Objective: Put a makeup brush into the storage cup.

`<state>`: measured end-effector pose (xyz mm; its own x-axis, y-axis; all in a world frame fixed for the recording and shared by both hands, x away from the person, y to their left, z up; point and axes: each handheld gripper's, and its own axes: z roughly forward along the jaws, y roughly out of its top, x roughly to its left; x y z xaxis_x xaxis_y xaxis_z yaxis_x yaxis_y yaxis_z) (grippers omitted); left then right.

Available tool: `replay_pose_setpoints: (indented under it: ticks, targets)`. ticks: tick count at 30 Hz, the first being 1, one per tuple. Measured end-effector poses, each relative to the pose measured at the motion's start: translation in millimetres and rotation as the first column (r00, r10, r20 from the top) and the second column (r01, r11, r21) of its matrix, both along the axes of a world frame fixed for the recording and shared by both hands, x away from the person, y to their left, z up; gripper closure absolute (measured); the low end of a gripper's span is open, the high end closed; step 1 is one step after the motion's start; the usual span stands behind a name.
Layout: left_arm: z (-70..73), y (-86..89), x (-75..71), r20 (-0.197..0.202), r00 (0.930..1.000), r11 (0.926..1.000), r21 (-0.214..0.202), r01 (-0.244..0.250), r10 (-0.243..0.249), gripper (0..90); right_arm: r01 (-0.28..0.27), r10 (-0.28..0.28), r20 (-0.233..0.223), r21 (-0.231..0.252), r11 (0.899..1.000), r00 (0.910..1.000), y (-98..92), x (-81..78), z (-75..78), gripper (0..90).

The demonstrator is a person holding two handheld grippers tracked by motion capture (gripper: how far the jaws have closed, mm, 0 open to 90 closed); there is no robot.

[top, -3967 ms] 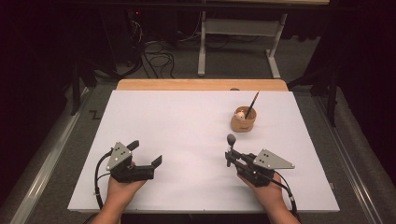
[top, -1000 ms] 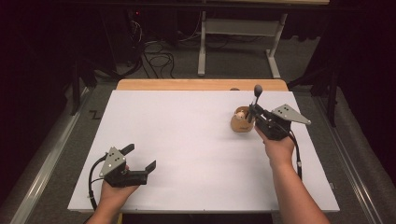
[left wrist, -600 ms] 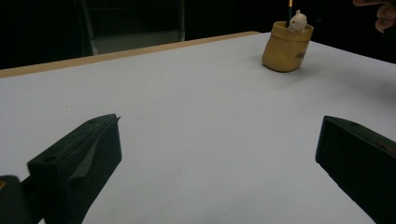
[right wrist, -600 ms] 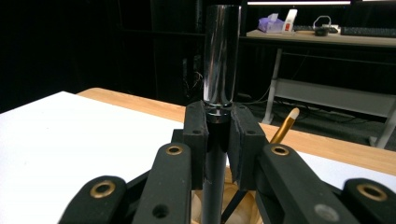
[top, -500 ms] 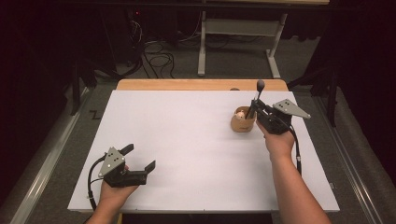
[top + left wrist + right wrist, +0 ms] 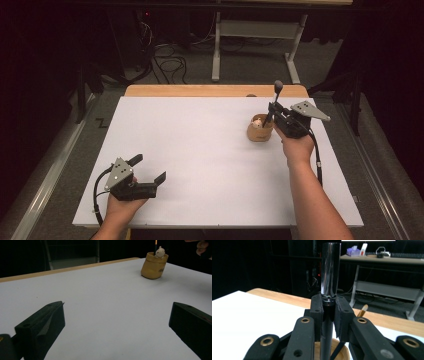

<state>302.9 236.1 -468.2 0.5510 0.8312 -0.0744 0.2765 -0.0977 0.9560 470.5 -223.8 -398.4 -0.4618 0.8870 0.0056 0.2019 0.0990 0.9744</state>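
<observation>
My right gripper (image 6: 272, 113) is shut on a dark stick-like tool (image 6: 277, 89) with a shiny cylindrical cap (image 6: 330, 270), held nearly upright right over a tan cup (image 6: 259, 131) at the back right of the white table. The tool's shaft (image 6: 325, 340) runs down between the pads toward the cup's rim (image 6: 339, 353); its lower end is hidden. In the cup (image 6: 153, 266) sit a small white figure (image 6: 160, 251) and a thin brush (image 6: 362, 310). Near the front left edge, my left gripper (image 6: 148, 168) rests open with nothing between its fingers (image 6: 42, 327).
The white tabletop (image 6: 200, 150) has a wooden strip (image 6: 200, 90) along its far edge. Beyond it stand a desk frame (image 6: 260, 30) and cables on the floor. The person's right forearm (image 6: 312, 200) crosses the right side of the table.
My right gripper carried the tool from the table's front to the cup at the back right, then tipped it more upright. The left gripper has barely shifted.
</observation>
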Motion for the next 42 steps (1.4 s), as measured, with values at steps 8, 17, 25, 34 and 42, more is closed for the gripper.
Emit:
replay_pose_setpoints:
  ticks: [8, 17, 25, 34, 42]
  targets:
    - [-0.4, 0.2, -0.4, -0.003, 1.0000, 1.0000, 0.001, 0.004, -0.004, 1.8, 0.019, -0.019, -0.040, -0.001, 1.000, 0.9990, -1.6, 6.8, -9.0, 80.0]
    - [-0.5, 1.0, -1.0, -0.002, 1.0000, 1.0000, -0.004, 0.004, -0.004, 1.8, 0.029, -0.030, -0.062, -0.017, 0.999, 0.9976, 3.8, 12.6, -19.5, 79.9]
    - [-0.5, 0.9, -1.4, -0.001, 1.0000, 1.0000, 0.001, 0.005, -0.005, 1.8, 0.034, -0.035, -0.082, -0.009, 0.999, 0.9961, 2.9, 12.1, -26.8, 79.9]
    - [-1.2, -1.7, -1.3, -0.001, 0.9999, 0.9999, 0.004, 0.011, -0.011, 1.8, 0.031, -0.031, -0.095, -0.009, 0.999, 0.9950, 1.5, 12.2, -33.2, 79.8]
    - [-1.5, -1.6, -1.4, -0.002, 0.9999, 0.9999, 0.000, 0.011, -0.011, 1.8, 0.034, -0.035, -0.109, -0.011, 0.999, 0.9934, -2.2, 9.9, -41.4, 79.7]
